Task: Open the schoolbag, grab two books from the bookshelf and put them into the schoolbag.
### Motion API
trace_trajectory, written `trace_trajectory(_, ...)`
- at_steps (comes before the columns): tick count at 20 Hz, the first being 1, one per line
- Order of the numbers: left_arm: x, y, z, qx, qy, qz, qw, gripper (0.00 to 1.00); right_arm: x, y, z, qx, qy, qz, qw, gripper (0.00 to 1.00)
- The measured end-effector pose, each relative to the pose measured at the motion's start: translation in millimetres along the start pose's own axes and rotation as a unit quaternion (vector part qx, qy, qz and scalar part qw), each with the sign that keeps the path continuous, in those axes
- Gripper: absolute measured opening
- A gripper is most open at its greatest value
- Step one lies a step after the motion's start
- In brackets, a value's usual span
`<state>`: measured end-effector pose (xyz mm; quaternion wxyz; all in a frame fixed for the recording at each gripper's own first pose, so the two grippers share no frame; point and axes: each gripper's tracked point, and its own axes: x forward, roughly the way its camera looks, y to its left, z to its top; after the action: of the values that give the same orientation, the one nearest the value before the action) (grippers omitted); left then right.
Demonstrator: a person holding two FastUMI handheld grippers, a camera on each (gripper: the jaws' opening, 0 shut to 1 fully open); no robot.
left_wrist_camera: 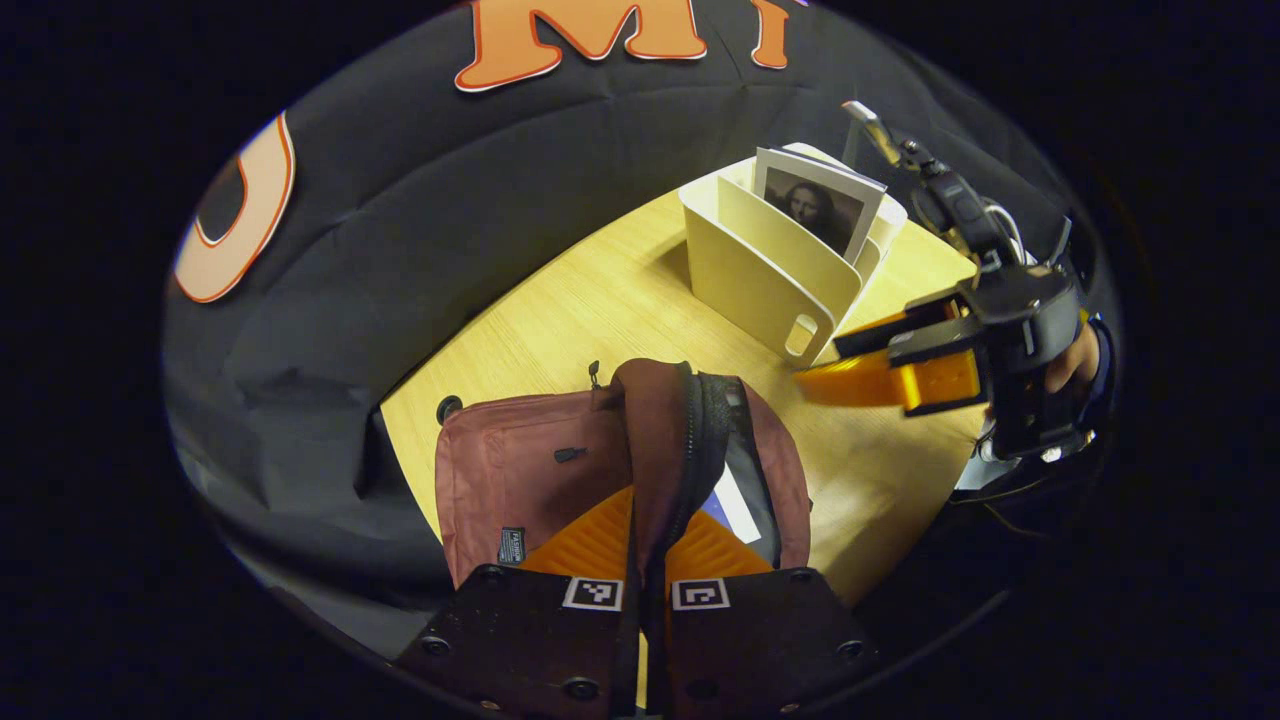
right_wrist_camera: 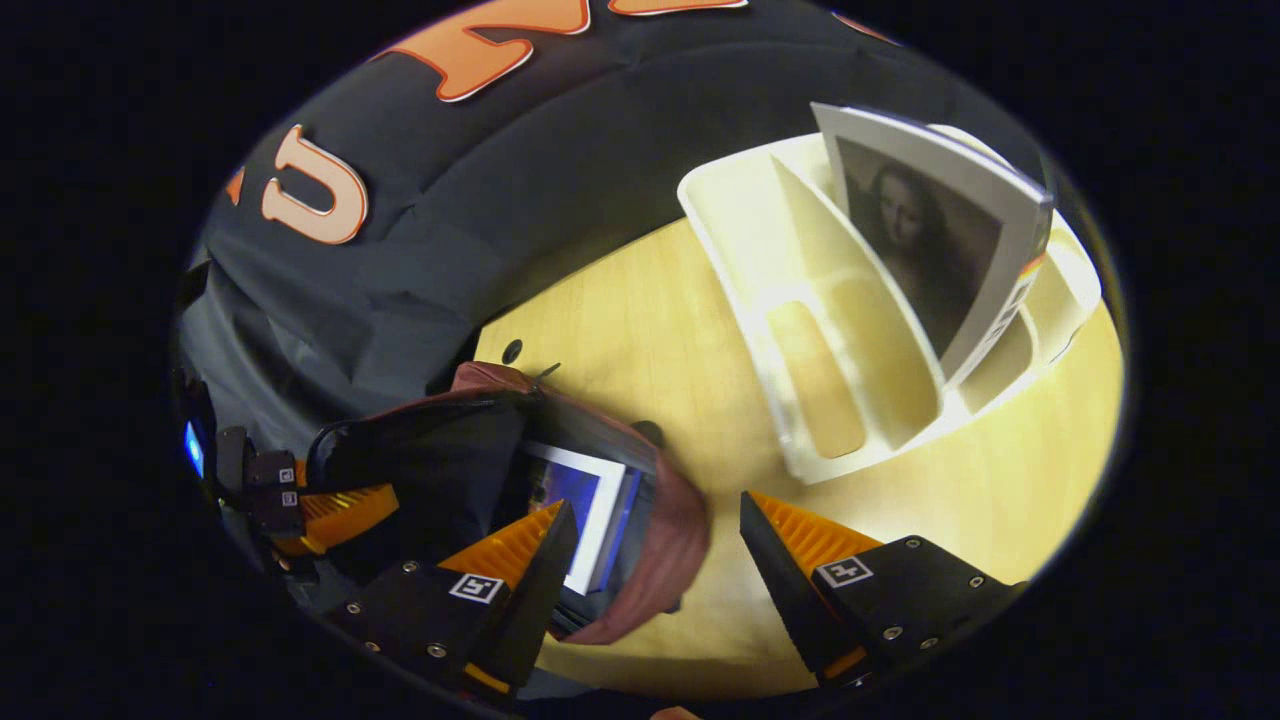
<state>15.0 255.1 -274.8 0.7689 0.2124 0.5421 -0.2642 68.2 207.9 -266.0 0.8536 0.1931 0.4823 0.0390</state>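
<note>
The right gripper [right_wrist_camera: 650,545] hangs above the table [right_wrist_camera: 640,330] with its jaws wide apart and nothing between them. Under its left finger the schoolbag [right_wrist_camera: 600,500] lies open, with a book [right_wrist_camera: 585,515] inside, and the left gripper [right_wrist_camera: 335,510] grips the bag's far edge at the left. The pale bookshelf [right_wrist_camera: 800,340] stands at the right, with one more book [right_wrist_camera: 930,240] leaning in its rear slot.

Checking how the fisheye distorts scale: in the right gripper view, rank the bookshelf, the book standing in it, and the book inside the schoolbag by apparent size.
1. bookshelf, largest.
2. standing book.
3. book in the schoolbag, smallest; it is partly hidden by the bag and a finger, so its true size is unsure.
</note>
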Motion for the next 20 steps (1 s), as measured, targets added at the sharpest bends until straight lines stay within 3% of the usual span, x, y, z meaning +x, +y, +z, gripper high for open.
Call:
trace_trajectory(6,10.0,-7.7,-1.6,-0.012,0.003,-0.004,1.0,0.04,-62.5,-63.2,35.5,-0.086,0.019,-0.087,0.992,0.98)
trace_trajectory(15,17.0,-8.9,-4.6,-0.041,0.005,0.004,0.999,0.04,-116.6,-103.0,114.7,-0.157,0.052,-0.131,0.978,0.98)
trace_trajectory(20,18.0,-7.1,-6.2,-0.054,0.01,0.02,0.998,0.04,-97.9,-119.5,156.0,-0.181,0.082,-0.136,0.971,0.98)
